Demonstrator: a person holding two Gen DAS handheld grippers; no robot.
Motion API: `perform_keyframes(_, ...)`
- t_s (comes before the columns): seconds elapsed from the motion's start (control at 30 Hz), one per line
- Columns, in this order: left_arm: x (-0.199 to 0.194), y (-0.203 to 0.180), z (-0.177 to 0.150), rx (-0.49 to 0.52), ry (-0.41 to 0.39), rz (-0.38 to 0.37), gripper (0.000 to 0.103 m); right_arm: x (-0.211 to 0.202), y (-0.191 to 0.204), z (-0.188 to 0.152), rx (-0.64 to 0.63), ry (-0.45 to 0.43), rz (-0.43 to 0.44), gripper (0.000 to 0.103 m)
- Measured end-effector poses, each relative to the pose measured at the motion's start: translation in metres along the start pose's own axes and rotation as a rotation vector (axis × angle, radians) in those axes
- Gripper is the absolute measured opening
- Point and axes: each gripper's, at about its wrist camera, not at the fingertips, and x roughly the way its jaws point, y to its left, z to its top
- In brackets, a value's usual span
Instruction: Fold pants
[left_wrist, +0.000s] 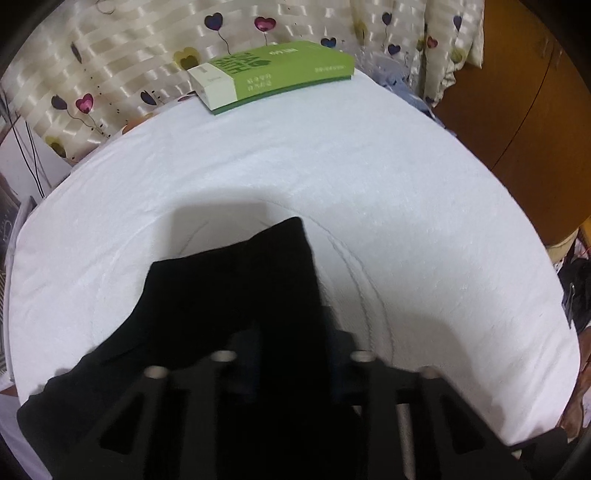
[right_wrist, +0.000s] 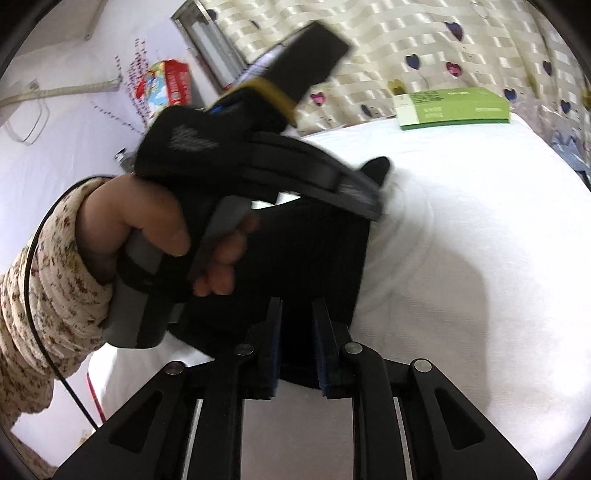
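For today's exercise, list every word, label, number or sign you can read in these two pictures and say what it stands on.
Nothing can be quoted.
Flat green and white box at the far edge of the white cloth: white print, upside down in the left wrist view, too blurred to read.
Same box in the right wrist view: print too small.
Red packet by the wall: blurred.

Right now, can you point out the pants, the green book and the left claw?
pants (left_wrist: 236, 280): left wrist view, on the raised black cloth.
green book (right_wrist: 458, 105): right wrist view, on its green cover.
left claw (right_wrist: 369, 192): right wrist view, at its tip on the cloth.
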Motion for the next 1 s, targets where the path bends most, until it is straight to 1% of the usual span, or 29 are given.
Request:
perform_keyframes(0.03,-0.001,0.003,-0.001,-0.011,-0.004,-0.012,0.016,0.000,-0.002,0.000,0.015,0.001,-0.016,0.030)
perform_keyframes(0.1,-0.001,0.010,-0.002,-0.040,-0.004,-0.039,0.014,0.002,-0.001,0.001,0.022,-0.005,-0.039,0.043)
perform_keyframes(0.2,-0.001,0.020,-0.003,-0.091,-0.006,-0.081,0.014,0.009,0.006,0.002,-0.002,0.011,-0.068,0.045)
perform_keyframes(0.27,-0.002,0.021,-0.004,-0.100,-0.012,-0.094,0.013,0.018,0.012,0.002,-0.020,0.040,-0.102,0.045)
perform_keyframes(0.33,-0.004,0.019,-0.004,-0.096,-0.015,-0.093,0.013,0.020,0.008,0.000,-0.017,0.065,-0.137,0.045)
perform_keyframes(0.37,-0.005,0.019,-0.004,-0.098,-0.016,-0.098,0.013,0.019,0.005,0.000,0.001,0.064,-0.125,0.045)
perform_keyframes(0.4,-0.006,0.019,-0.004,-0.103,-0.018,-0.107,0.013,0.016,0.003,-0.001,0.009,0.051,-0.112,0.039)
perform_keyframes(0.43,-0.007,0.020,-0.004,-0.107,-0.019,-0.112,0.013,0.014,0.001,-0.002,0.003,0.042,-0.113,0.021)
perform_keyframes(0.47,-0.008,0.022,-0.004,-0.114,-0.020,-0.115,0.013,0.011,0.003,-0.002,-0.017,0.036,-0.130,0.017)
perform_keyframes(0.53,-0.008,0.025,-0.004,-0.133,-0.025,-0.132,0.012,0.005,0.005,0.000,-0.039,0.018,-0.125,0.015)
perform_keyframes(0.67,-0.014,0.028,0.000,-0.148,-0.044,-0.150,0.012,-0.004,0.016,0.006,-0.064,-0.012,-0.092,0.014)
perform_keyframes(0.83,-0.041,0.041,0.001,-0.155,-0.095,-0.164,0.012,-0.013,0.045,0.016,-0.130,-0.049,-0.016,0.014)
perform_keyframes(1.0,-0.073,0.068,-0.006,-0.175,-0.155,-0.170,0.012,-0.009,0.076,0.021,-0.199,-0.049,0.038,0.014)
